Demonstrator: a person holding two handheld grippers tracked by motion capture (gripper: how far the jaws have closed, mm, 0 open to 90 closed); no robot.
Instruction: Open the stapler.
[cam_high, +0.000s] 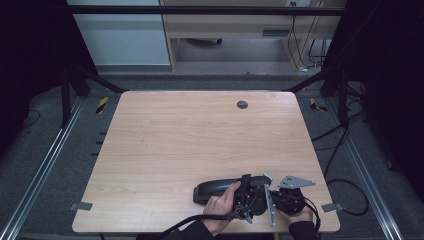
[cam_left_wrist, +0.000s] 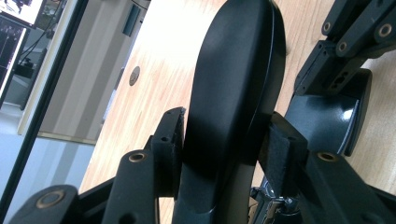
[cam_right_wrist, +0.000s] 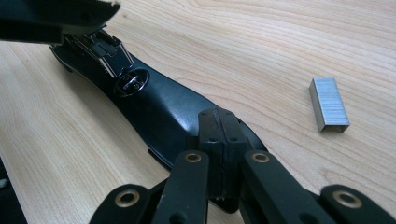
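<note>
Now | stapler: black, glossy, opened | left claw: clamps its top | right claw: closed, empty

tabletop: light wood grain, rounded corners | grommet: dark, round, set in tabletop near far edge | floor: grey carpet | rails: metal, along both sides of tabletop | cables: black, on floor at right | cabinet: wooden, beyond far edge

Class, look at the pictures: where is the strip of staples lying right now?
In the right gripper view the strip of staples lies flat on the bare wooden table, off to the right of the black stapler and apart from it.
</note>
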